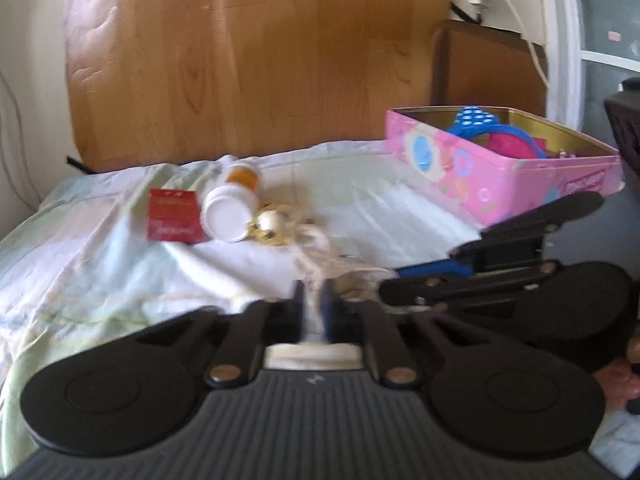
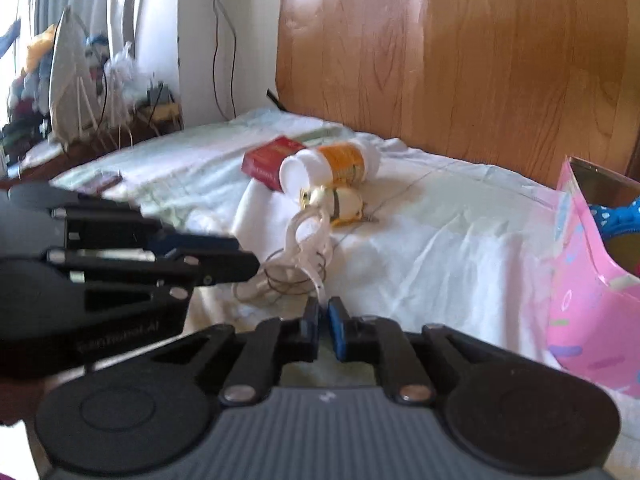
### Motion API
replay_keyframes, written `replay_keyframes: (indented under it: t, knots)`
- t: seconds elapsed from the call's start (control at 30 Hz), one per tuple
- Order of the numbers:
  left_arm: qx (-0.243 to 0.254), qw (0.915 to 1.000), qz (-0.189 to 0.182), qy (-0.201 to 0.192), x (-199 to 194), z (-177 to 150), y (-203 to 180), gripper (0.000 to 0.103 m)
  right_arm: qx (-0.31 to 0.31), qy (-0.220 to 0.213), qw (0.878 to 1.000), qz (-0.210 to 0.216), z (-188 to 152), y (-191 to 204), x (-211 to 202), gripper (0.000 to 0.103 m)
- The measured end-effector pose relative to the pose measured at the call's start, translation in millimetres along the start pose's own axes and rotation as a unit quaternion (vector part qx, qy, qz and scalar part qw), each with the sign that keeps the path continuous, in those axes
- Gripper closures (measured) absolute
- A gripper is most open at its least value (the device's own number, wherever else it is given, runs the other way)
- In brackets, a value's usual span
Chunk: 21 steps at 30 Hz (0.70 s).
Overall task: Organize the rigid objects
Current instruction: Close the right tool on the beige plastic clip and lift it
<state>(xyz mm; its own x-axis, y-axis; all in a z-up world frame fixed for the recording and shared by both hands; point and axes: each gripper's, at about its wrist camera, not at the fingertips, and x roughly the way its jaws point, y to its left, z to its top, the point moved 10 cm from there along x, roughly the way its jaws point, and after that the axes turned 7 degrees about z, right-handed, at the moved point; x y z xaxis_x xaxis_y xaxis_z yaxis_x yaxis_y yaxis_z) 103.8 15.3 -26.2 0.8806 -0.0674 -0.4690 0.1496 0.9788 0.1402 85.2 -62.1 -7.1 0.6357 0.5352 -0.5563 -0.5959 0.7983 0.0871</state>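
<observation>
A red box [image 1: 173, 216] [image 2: 269, 160], a white bottle with an orange label [image 1: 232, 208] [image 2: 332, 166] lying on its side, and a gold-and-white ornament [image 1: 269, 226] [image 2: 340, 202] with a white ribbon [image 2: 310, 240] lie together on the pale sheet. A pink tin [image 1: 504, 168] [image 2: 592, 280] holds blue and pink items. My left gripper [image 1: 315, 304] is nearly shut on the cream cord [image 1: 320, 268]. My right gripper [image 2: 323, 320] is shut on the white ribbon's end. Each gripper shows in the other's view, the right one [image 1: 400, 292] and the left one [image 2: 248, 268].
A wooden headboard [image 1: 256, 60] stands behind the bed. A wooden bedside unit [image 1: 488, 68] with white cables is at the back right. An ironing board [image 2: 68, 80] and clutter stand at the left. A thin wire coil [image 2: 288, 280] lies on the sheet.
</observation>
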Motion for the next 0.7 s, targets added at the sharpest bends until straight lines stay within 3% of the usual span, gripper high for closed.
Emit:
replay_keyframes:
  t: [0.13,0.2,0.33,0.4,0.53,0.6,0.63,0.67,0.7]
  knots:
    - [0.029,0.9987,-0.014,-0.04,-13.0,18.9,-17.7,0.1,-0.011,-0.051,0.998,-0.023,7.9,-4.6,-19.7,0.096]
    - [0.05,0.9977,-0.004,-0.047,-13.3,23.7,-28.5,0.098,-0.017,-0.063,0.997,-0.041,9.1,-10.0,-26.9,0.096]
    - [0.051,0.9983,0.01,-0.025,-7.9,19.9,-34.2,0.085,0.017,-0.052,0.998,-0.04,2.9,-28.2,-26.1,0.096]
    - [0.047,0.9984,0.028,-0.01,-4.5,14.8,-30.3,0.064,0.035,-0.052,0.997,-0.033,2.4,-34.9,-26.1,0.096]
    - [0.031,0.9985,0.036,0.026,3.7,5.3,-25.2,0.06,0.05,-0.053,0.997,-0.019,1.6,-38.0,-25.2,0.096]
    - [0.023,0.9986,0.033,0.036,8.5,4.7,-24.9,0.065,0.055,-0.057,0.997,-0.014,1.9,-38.9,-26.1,0.096]
    - [0.02,0.9985,0.032,0.04,11.6,4.3,-25.6,0.074,0.057,-0.06,0.997,-0.012,2.1,-38.9,-27.1,0.096]
    - [0.016,0.9984,0.028,0.047,15.3,3.6,-25.1,0.094,0.056,-0.062,0.996,-0.01,2.4,-38.2,-28.1,0.096]
    - [0.008,0.9982,0.025,0.053,16.9,2.2,-25.4,0.101,0.052,-0.064,0.997,-0.009,2.9,-36.0,-29.0,0.096]
